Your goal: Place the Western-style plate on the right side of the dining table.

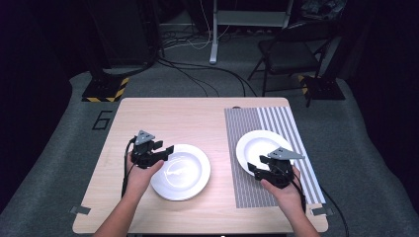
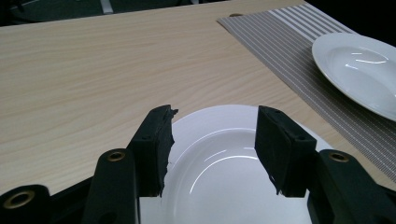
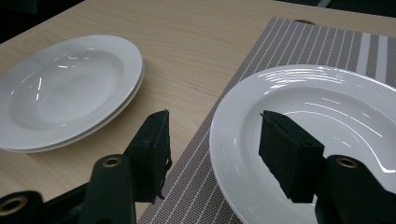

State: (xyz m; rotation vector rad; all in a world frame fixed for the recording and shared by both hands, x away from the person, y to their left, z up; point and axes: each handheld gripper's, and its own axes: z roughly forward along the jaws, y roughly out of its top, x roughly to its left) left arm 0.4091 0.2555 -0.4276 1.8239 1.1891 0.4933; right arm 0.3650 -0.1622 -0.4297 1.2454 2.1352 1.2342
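On the striped placemat [image 1: 276, 148], the right gripper [image 3: 212, 149] is straddling the near rim of 1 white plate [image 3: 327, 107], jaws apart; the left gripper [image 2: 212, 140], also gaping, is hovering over the rim of the stacked plates [image 1: 180, 172] on bare wood

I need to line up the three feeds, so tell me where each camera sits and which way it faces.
High view: above the person's side, looking forward and down on the table; both forearms show.
Left gripper view: on the left gripper, facing the stacked plates.
Right gripper view: on the right gripper, over the plate on the mat.
Shared: both gripper views show both plate spots.
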